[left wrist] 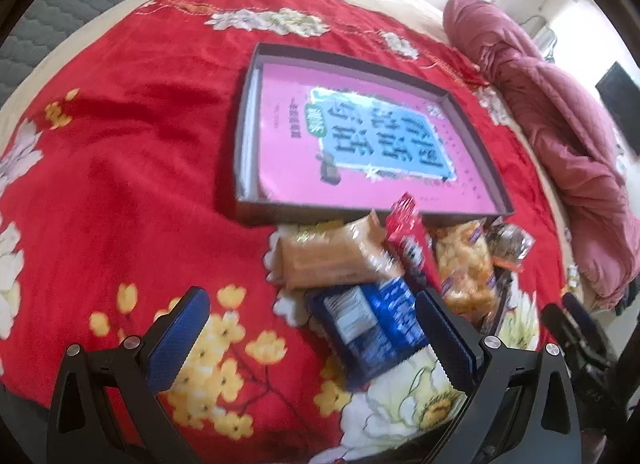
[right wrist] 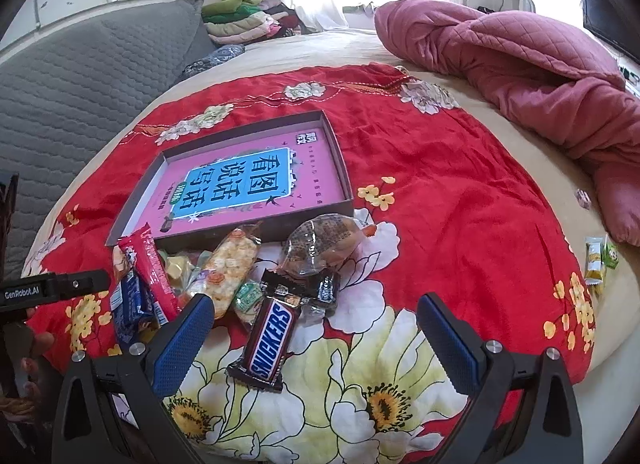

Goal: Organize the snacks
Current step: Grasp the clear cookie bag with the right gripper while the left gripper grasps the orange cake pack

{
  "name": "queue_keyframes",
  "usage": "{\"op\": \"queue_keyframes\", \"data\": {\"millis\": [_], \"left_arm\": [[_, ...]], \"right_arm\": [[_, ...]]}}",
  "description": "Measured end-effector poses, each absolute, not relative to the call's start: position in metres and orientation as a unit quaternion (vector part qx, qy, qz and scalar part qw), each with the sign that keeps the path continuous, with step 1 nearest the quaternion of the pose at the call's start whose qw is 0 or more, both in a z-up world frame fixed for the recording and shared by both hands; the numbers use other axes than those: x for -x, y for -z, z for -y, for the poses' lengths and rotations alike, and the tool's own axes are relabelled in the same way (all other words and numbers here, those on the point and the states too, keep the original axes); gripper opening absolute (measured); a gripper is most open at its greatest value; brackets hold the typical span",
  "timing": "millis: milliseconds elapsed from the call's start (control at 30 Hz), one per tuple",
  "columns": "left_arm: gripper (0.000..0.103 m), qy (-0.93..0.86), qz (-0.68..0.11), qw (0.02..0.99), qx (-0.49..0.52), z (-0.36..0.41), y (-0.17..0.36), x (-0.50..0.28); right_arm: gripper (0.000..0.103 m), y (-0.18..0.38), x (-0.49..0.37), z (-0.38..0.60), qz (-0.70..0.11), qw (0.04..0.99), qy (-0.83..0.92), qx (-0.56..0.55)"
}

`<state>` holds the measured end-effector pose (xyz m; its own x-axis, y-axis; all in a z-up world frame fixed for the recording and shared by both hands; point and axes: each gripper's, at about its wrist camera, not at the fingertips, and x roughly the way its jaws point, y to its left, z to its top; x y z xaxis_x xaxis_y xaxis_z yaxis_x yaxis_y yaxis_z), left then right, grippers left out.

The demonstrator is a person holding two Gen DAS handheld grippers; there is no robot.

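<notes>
A pile of snacks lies on the red floral blanket in front of a shallow brown box (left wrist: 478,132) (right wrist: 338,152) with a pink book in it. In the left wrist view my left gripper (left wrist: 314,306) is open, low over a blue packet (left wrist: 370,330), with a tan bread pack (left wrist: 340,256), a red bar (left wrist: 408,238) and a rice-cracker pack (left wrist: 466,268) just beyond. In the right wrist view my right gripper (right wrist: 316,314) is open around a Snickers bar (right wrist: 270,338), not touching it. Beyond lie a rice-cracker pack (right wrist: 230,268), a clear-wrapped cake (right wrist: 324,240), the red bar (right wrist: 154,272) and the blue packet (right wrist: 130,304).
A rumpled pink quilt (right wrist: 520,64) lies at the right of the bed and a grey quilted pillow (right wrist: 80,88) at the left. Two small green-and-white packets (right wrist: 600,258) lie off the blanket at the right edge. Folded clothes (right wrist: 248,16) are stacked by the window.
</notes>
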<state>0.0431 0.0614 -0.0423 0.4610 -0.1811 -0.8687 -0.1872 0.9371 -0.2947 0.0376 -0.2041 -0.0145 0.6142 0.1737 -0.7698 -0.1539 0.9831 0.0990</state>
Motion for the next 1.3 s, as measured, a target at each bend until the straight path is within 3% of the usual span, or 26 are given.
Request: {"op": "queue_keyframes", "data": {"millis": [700, 800, 933, 1300], "left_arm": [[0.101, 0.044, -0.526, 0.813, 0.244, -0.079, 0.076, -0.076], [0.096, 0.054, -0.524, 0.812, 0.252, -0.080, 0.078, -0.078], [0.081, 0.074, -0.519, 0.806, 0.274, -0.081, 0.080, -0.079], [0.079, 0.082, -0.514, 0.800, 0.299, -0.087, 0.086, -0.077]], "right_arm": [[0.102, 0.035, -0.061, 0.213, -0.440, 0.894, -0.079, -0.041], [0.102, 0.039, -0.064, 0.212, -0.444, 0.892, -0.079, -0.039], [0.102, 0.042, -0.067, 0.210, -0.446, 0.891, -0.079, -0.037], [0.102, 0.052, -0.081, 0.222, -0.459, 0.882, -0.070, -0.080]]}}
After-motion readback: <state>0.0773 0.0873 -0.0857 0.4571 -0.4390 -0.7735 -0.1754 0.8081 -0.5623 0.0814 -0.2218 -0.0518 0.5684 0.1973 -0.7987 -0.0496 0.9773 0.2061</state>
